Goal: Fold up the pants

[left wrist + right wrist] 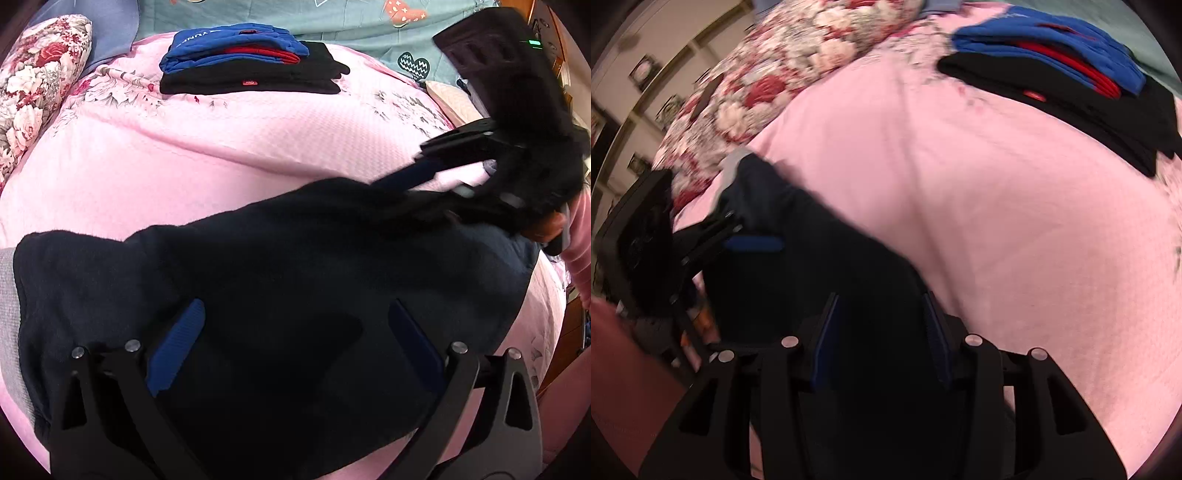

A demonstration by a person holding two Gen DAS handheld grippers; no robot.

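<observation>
- I am looking down my left gripper (295,332) at the dark pants (277,266), which are lying spread across the near part of the bed (221,147) on its pink cover.
- Its jaws are standing wide apart over the cloth, with the blue pads (177,343) showing on either side and nothing pinched between them.
- My right gripper (882,339) is sitting at the right end of the pants; in the left wrist view it is blurred, with its jaws reaching into a bunched edge of the cloth.
- From its own camera the jaws are standing partly open with dark cloth filling the gap; I cannot tell whether they are actually pinching it.
- A grey band (9,314) is showing at the left edge of the pants.
- A stack of folded clothes (251,59), blue and red on black, is resting at the far side of the bed, well apart from the pants.
- A flowered pillow (37,81) is lying at the far left.
</observation>
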